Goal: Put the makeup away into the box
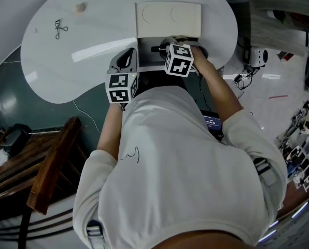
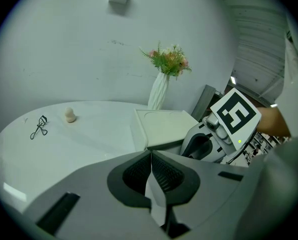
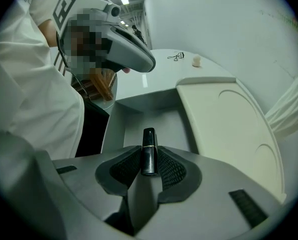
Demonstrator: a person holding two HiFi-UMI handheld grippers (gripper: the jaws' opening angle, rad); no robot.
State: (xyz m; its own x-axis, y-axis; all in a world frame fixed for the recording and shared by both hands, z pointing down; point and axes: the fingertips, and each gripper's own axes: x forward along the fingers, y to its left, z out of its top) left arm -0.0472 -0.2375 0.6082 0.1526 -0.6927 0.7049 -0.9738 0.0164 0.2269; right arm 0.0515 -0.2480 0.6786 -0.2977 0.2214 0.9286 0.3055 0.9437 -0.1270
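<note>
Right gripper [image 3: 148, 159] is clenched on a black lipstick [image 3: 148, 143], which stands upright between the pads with its far end poking out past them. That end hangs over the open grey box [image 3: 114, 129], above the tray and not touching it; the cream lid [image 3: 229, 124] is folded open beyond. Left gripper [image 2: 151, 171] is closed on nothing, just beside the right one. The box sits at the near edge of a white curved counter [image 1: 92, 61]. Far off on it lie an eyelash curler [image 1: 59, 29] and a small beige sponge [image 1: 80, 7]. A white vase [image 2: 159, 90] of flowers stands by the wall. I am leaning in, with the right gripper tipped steeply down.
</note>
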